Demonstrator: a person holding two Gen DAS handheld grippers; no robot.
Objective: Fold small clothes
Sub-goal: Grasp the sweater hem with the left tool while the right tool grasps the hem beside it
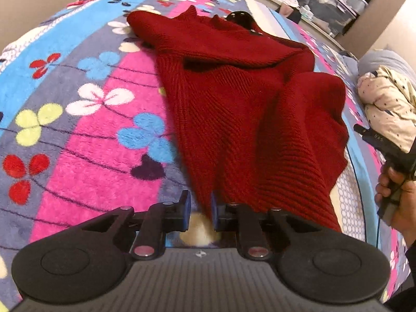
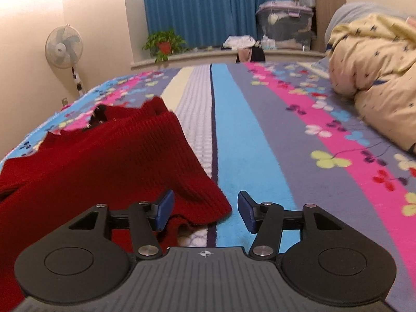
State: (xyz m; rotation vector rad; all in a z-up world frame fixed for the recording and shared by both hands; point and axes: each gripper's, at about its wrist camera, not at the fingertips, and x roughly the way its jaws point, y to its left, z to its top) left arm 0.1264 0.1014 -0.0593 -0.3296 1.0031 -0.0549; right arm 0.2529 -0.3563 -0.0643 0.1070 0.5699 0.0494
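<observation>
A dark red knitted sweater [image 1: 234,117] lies stretched over a bed's flowered, striped blanket [image 1: 91,156], its black neck patch [image 1: 239,17] at the far end. My left gripper [image 1: 200,208] is shut on the sweater's near edge, and the cloth rises from between its blue pads. In the right wrist view the sweater [image 2: 104,161] lies to the left. One of its corners reaches in between the fingers of my right gripper [image 2: 205,210], which stands open, its pads clear of the cloth. A hand [image 1: 397,195] holds that right gripper's handle at the frame's right edge.
A bundled cream quilt with small dark stars [image 2: 377,78] lies on the bed's right side. Beyond the bed are a standing fan [image 2: 63,45], a potted plant [image 2: 163,44], storage boxes [image 2: 286,26] and a blue curtain [image 2: 202,7]. Bare blanket [image 2: 260,143] lies right of the sweater.
</observation>
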